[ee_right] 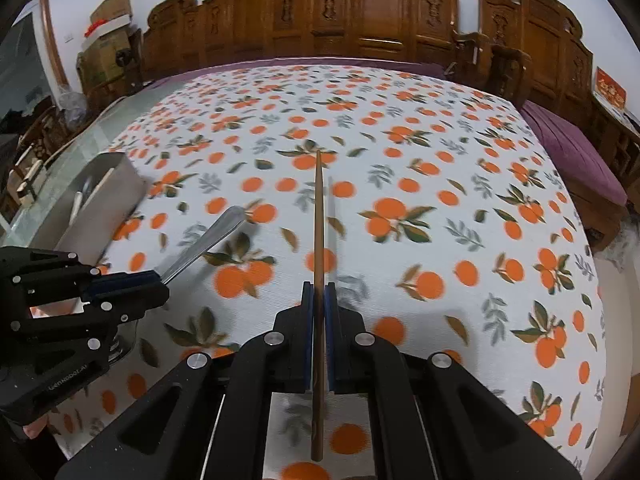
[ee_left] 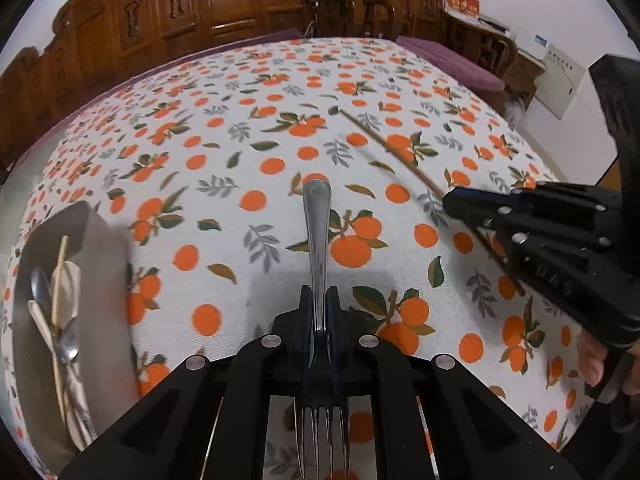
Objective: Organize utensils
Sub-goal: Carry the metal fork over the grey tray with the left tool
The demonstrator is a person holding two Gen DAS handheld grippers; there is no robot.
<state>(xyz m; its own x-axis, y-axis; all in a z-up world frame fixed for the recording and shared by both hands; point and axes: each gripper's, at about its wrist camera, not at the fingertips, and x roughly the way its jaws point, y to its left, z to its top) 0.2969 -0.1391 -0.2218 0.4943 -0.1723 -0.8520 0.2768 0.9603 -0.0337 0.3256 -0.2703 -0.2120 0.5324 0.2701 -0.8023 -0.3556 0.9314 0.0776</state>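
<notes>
Cutlery is gripped in both hands above the white tablecloth printed with oranges and green leaves [ee_right: 440, 208]. The left gripper [ee_left: 320, 304] has its jaws pressed tight on the neck of a polished stainless-steel fork [ee_left: 317, 240], whose handle runs forward along the fingers while the tines point back under the camera. The right gripper [ee_right: 319, 300] is clamped just as narrowly on a slim brown wooden chopstick [ee_right: 319, 220], its long axis also lined up with the fingers, sticking out ahead and behind. The destination looks to be the grey rectangular metal tray [ee_left: 100, 240] at the table's left edge, already holding a spoon, a fork and pale wooden sticks. It lies to the left of both grippers, near the left one and further from the right, with the left gripper [ee_right: 132, 284] between the chopstick and the tray. So the fork is probably best placed first, swung leftward and turned so that its length matches the tray's long side before release.
</notes>
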